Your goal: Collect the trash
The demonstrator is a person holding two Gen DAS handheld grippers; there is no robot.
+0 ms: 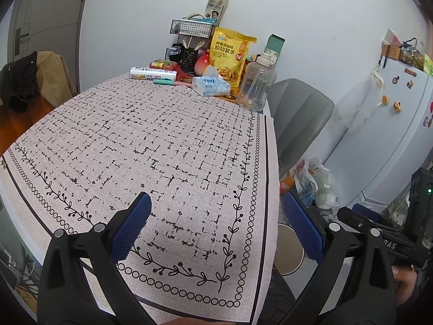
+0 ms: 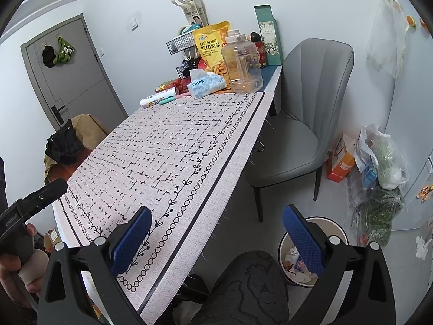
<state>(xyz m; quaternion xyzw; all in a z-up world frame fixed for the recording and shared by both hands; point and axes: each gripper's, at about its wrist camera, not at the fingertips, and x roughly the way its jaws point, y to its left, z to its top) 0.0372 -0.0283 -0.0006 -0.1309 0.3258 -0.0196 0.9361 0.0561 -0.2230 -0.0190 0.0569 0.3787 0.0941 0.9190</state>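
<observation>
Though half-hidden by a pad, bin trash stays indistinct – scraps

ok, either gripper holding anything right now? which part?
Nothing is held. The left gripper and the right gripper are both open, with nothing between their blue pads; the trash bin sits below on the floor.
</observation>
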